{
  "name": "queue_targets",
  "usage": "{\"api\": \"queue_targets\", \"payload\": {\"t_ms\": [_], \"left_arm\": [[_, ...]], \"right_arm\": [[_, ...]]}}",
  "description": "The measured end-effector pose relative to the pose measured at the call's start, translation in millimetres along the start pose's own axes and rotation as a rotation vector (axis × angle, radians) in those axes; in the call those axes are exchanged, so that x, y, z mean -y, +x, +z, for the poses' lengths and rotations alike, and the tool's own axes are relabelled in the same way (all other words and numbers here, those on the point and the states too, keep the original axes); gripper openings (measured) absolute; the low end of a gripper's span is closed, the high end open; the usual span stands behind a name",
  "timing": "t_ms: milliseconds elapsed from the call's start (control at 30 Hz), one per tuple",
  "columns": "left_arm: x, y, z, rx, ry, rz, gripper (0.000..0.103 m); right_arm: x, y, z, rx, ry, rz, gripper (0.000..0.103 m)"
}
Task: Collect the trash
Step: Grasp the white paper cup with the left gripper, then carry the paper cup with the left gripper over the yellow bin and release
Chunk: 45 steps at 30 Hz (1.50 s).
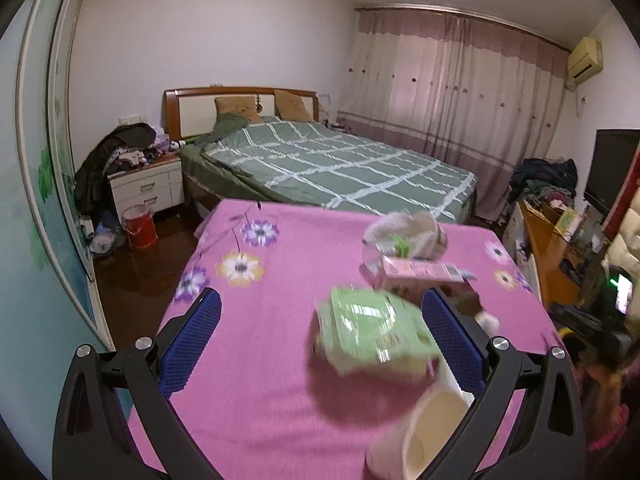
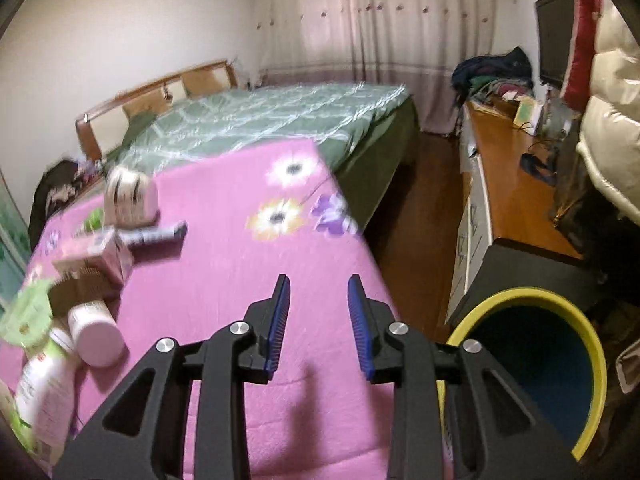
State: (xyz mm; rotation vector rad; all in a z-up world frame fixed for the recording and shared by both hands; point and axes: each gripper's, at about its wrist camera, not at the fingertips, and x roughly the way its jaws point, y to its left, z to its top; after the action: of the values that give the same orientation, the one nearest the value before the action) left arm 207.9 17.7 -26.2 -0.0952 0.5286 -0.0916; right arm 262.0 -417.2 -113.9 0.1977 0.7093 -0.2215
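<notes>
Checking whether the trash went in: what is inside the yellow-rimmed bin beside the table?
The bin shows only a bare blue inner wall. Its bottom is hidden behind the right claw and the near rim.

Trash heaped on my pink flowered cloth, bin beside it

A blurred green wipes pack (image 1: 372, 330) sits nearest me, with a pink carton (image 1: 420, 271) beyond it and crumpled white tissue (image 1: 404, 232) farthest. A pink-capped bottle (image 2: 96, 332) lies on its side beside a white bottle (image 2: 44, 384). My yellow-rimmed bin (image 2: 592, 344) stands open off the table's edge.
</notes>
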Motion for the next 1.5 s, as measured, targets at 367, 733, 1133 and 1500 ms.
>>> {"api": "queue_targets", "payload": {"t_ms": [367, 733, 1133, 1500], "left_arm": [[36.3, -66.6, -82.9, -0.134, 0.141, -0.238, 0.099], [54.2, -12.4, -104.7, -0.222, 0.09, -0.259, 0.084], [57.9, 12.0, -92.7, -0.21, 0.108, -0.252, 0.053], [62.3, -20.3, -62.1, -0.136, 0.152, -0.16, 0.053]], "right_arm": [[-11.9, -0.3, -5.0, 0.001, -0.029, -0.018, 0.038], [-15.1, -5.4, -5.3, 0.034, -0.052, -0.036, 0.039], [-14.7, -2.8, -5.4, 0.022, -0.043, -0.024, 0.04], [-7.1, -13.7, -9.1, 0.034, -0.039, 0.003, 0.04]]}}
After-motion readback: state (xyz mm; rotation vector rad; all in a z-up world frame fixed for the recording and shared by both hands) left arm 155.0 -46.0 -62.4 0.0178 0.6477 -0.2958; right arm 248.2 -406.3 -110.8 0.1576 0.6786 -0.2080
